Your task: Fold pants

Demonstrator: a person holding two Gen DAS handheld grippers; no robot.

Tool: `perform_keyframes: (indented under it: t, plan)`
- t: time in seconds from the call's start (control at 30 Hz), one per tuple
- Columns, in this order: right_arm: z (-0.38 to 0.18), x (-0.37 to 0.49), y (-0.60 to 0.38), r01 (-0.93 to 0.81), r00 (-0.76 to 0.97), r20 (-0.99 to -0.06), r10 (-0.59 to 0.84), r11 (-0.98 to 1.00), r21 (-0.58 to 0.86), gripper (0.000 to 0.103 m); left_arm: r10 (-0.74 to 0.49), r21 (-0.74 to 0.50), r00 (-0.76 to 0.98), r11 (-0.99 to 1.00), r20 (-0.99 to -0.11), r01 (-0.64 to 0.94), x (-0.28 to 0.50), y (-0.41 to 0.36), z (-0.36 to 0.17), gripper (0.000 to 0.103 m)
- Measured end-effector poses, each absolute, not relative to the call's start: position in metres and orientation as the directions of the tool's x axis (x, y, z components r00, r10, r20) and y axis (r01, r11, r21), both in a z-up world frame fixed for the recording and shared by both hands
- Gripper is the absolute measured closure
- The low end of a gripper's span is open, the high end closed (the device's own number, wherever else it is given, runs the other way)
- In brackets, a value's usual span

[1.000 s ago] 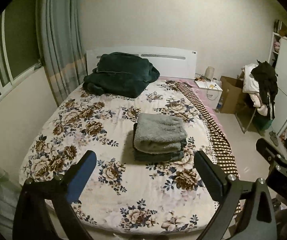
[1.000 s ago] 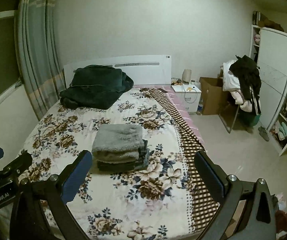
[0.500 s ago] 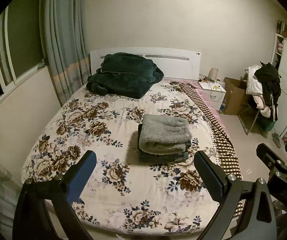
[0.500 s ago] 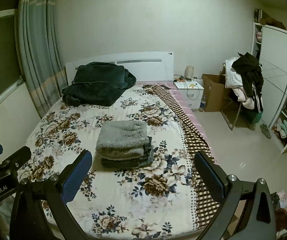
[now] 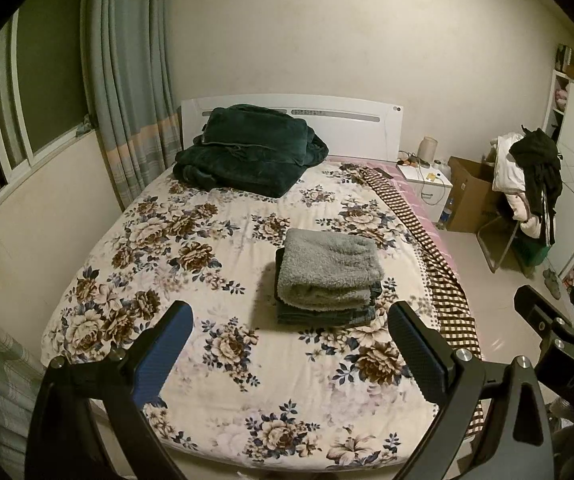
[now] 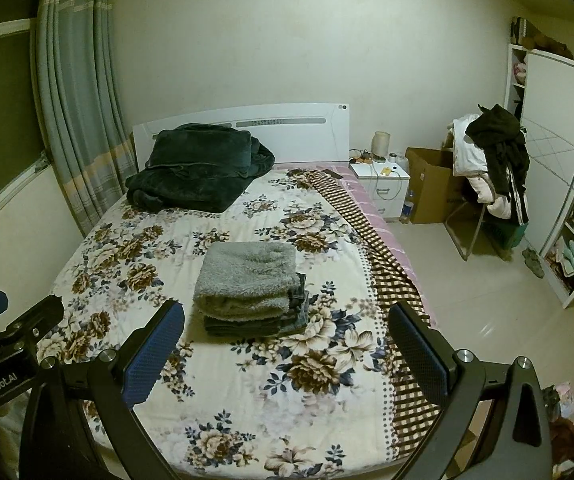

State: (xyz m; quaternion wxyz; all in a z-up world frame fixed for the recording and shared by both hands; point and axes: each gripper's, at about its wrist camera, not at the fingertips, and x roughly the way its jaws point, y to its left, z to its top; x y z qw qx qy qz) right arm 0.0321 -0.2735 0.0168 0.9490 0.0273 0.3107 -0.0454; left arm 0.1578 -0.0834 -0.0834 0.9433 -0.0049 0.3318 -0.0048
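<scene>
Left wrist view showed the left gripper (image 5: 289, 330) spread wide and empty above the foot of the bed (image 5: 247, 412), well apart from the pants (image 5: 327, 276), which sat as a folded grey bundle on top of darker folded garments near the bed's middle. From the right wrist view the right gripper (image 6: 287, 330) was likewise released, holding nothing, with the stack (image 6: 251, 288) between and beyond its fingers. The fold looked finished, so the main risk was in any further touch: the fleece seemed soft and thick, and a finger catching its rolled front edge could probably drag the top layer off the pile or spring the fold open (the stack stood a little askew already, denim corners poking out on the right). Going left to right around it: curtain (image 5: 127, 92) by the window, a dark green blanket (image 5: 247, 152) heaped at the headboard, a checked cloth (image 5: 427, 248) hanging over the bed's right side, a nightstand (image 5: 427, 182), a cardboard box (image 5: 471, 192), and a chair piled with clothes (image 5: 531, 176). Nothing lay between either gripper and the pants.
</scene>
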Motion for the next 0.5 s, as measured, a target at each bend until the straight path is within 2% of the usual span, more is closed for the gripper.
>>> perform_keyframes:
  t: [0.5]
  plan:
    - [0.0176,0.0374,-0.2714,0.096,0.796,-0.602,-0.057,0.995,0.033,0.000,-0.007,-0.012,0.779,1.000,-0.627,-0.001,0.1556,-0.0828,-0.0820,0.003]
